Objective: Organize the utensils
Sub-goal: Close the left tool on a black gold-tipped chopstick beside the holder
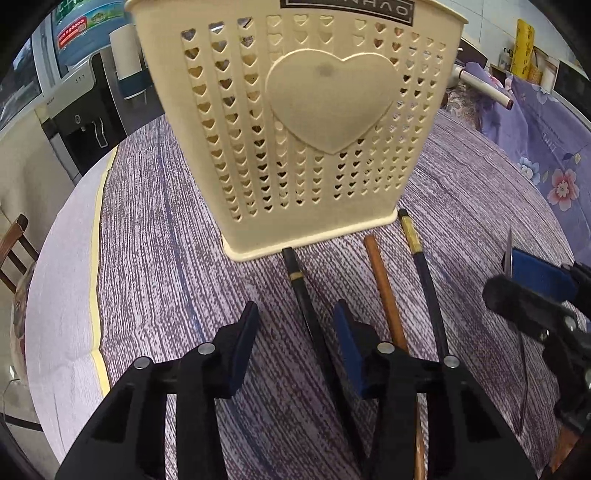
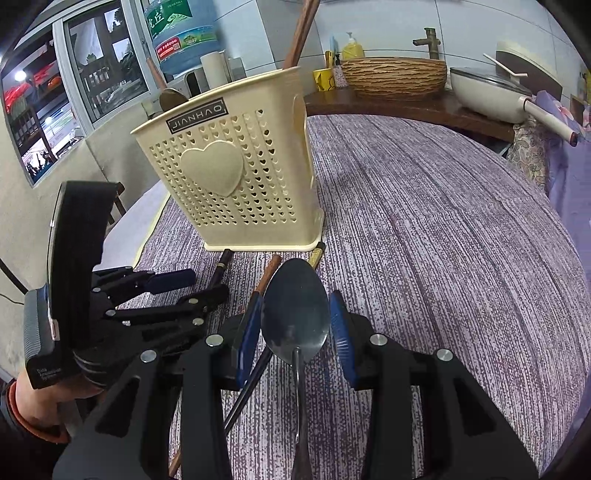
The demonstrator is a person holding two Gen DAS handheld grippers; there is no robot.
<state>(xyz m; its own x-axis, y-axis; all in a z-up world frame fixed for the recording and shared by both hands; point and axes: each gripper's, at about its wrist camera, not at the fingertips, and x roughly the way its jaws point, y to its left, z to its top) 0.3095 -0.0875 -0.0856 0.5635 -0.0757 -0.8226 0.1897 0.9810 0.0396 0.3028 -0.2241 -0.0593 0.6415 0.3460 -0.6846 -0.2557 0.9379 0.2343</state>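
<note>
A cream utensil holder (image 1: 295, 122) (image 2: 236, 184) with heart-shaped holes stands upright on the purple striped tablecloth. Brown sticks (image 2: 301, 33) and a wooden spoon (image 2: 170, 98) poke out of its top. Three chopsticks lie in front of its base: a black one (image 1: 295, 273), a brown one (image 1: 384, 295) and a gold-banded black one (image 1: 417, 254). My left gripper (image 1: 295, 314) (image 2: 192, 288) is open, straddling the first black chopstick without pressing on it. My right gripper (image 2: 295, 299) (image 1: 535, 280) is shut on the bowl of a metal spoon (image 2: 295, 306), handle trailing back under it.
The table's left edge (image 1: 96, 258) has a yellow trim, with a chair (image 1: 14, 243) beyond it. A white pan (image 2: 487, 92), a woven basin (image 2: 395, 75) and a yellow cup (image 2: 324, 79) sit at the back. Floral cloth (image 1: 546, 147) drapes at the right. A hand (image 2: 37, 402) grips the left tool.
</note>
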